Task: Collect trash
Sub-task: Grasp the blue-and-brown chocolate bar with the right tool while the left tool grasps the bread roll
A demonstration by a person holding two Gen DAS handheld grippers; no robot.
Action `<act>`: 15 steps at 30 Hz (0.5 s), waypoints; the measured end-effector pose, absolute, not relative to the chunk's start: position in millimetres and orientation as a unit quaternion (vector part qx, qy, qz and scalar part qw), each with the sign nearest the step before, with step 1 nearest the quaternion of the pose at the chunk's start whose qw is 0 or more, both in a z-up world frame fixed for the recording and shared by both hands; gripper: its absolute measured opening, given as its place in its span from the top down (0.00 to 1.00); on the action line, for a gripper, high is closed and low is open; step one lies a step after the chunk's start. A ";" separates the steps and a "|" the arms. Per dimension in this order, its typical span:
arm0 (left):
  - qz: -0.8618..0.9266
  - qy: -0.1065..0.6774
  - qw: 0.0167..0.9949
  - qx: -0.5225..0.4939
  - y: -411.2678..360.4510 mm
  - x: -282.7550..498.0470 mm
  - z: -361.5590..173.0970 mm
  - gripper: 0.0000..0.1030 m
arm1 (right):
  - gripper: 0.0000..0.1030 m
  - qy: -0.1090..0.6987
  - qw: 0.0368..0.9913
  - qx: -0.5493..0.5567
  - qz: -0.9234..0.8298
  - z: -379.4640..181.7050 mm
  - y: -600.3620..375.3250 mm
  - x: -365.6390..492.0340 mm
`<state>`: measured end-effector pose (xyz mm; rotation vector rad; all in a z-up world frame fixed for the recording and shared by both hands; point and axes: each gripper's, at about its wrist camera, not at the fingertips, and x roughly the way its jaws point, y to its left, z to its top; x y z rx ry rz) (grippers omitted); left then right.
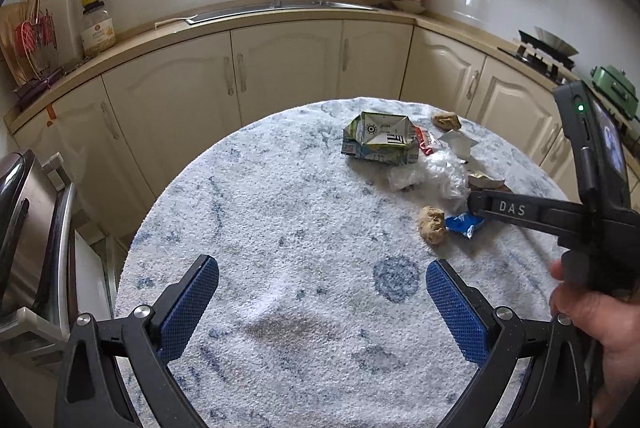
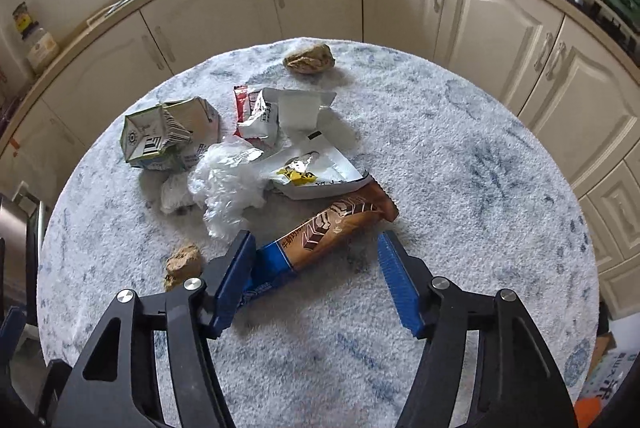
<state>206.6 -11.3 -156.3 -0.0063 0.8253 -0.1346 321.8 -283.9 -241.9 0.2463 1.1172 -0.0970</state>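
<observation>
Here, brown-blue wrapper [image 2: 320, 244] lies between wide-spread right jaws, seemingly unclamped; left jaws agape, empty.

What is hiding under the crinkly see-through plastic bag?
The clear plastic bag lies partly over a crumpled white paper wad and against the crushed milk carton. Whatever lies beneath its middle is covered, so I cannot tell.
</observation>
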 end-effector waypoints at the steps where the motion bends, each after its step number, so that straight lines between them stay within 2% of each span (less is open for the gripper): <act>1: -0.066 0.402 0.913 -0.002 -12.8 211.3 -158.2 0.01 | 0.42 0.532 0.837 0.114 -0.052 -243.7 -283.5 326.0; 8: -0.074 0.401 0.913 0.001 -28.2 231.8 -163.0 0.01 | 0.64 0.535 0.840 0.081 -0.043 -247.0 -278.9 331.7; 12: -0.087 0.399 0.913 0.013 -45.5 245.3 -166.3 0.01 | 0.80 0.531 0.844 0.078 -0.014 -244.3 -286.6 315.4; 15: -0.096 0.405 0.909 0.025 -62.5 259.1 -175.3 0.01 | 0.81 0.525 0.847 0.085 0.003 -242.2 -293.7 302.7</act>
